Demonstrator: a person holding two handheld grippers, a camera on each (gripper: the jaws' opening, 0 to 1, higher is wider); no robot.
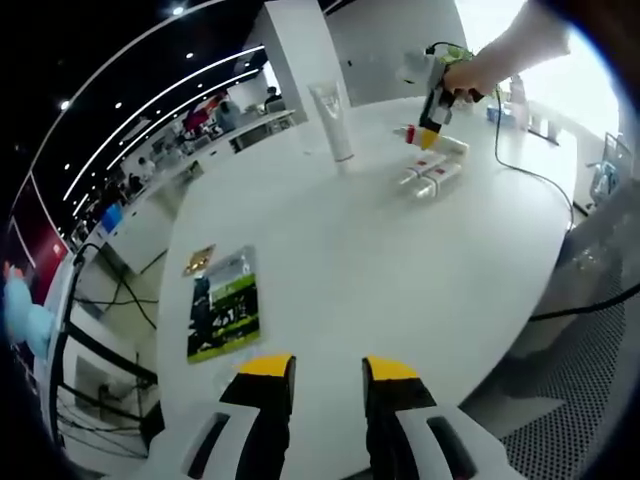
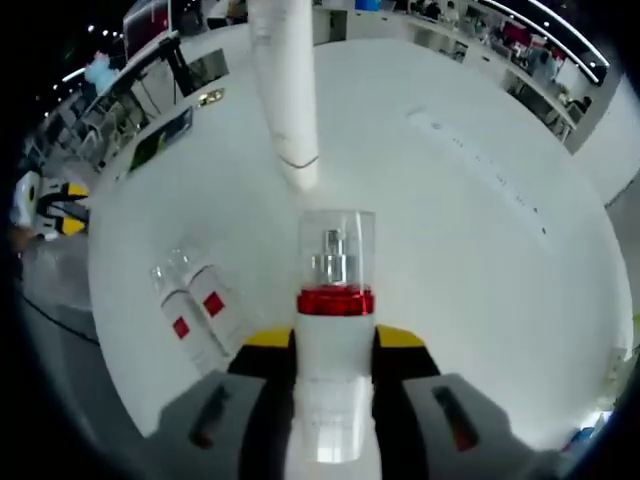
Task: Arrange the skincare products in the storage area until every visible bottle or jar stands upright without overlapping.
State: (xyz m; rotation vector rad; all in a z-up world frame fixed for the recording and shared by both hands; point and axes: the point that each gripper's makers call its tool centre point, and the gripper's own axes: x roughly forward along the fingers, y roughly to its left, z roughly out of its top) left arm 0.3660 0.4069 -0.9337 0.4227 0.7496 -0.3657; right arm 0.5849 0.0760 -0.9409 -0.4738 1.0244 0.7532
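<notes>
While my right gripper [image 2: 334,345] is clamped on a spray bottle [image 2: 335,300] with a clear cap and a red collar, low in the centre of the right gripper view, I judge this one to be mid-handling; whether its base touches the surface [image 2: 480,250] I cannot tell. Just to the left of it in that view, two white bottles with red labels [image 2: 195,310] lie flat side by side, touching, so they are not yet stood up. Above the gripper, at top centre, a tall white tube [image 2: 285,90] stands upright on its cap.

My left gripper [image 1: 327,375] sits at the bottom centre of the left gripper view, its jaws apart and holding nothing, well away from the products. Just left of it, a green and black leaflet [image 1: 224,305] lies flat. In the upper right of that view I see the right gripper in a hand [image 1: 475,70], over the lying bottles [image 1: 432,178], with the tube [image 1: 333,120] standing to their left.

By my reckoning one item stands, one is in hand, and at least two are left to raise.
</notes>
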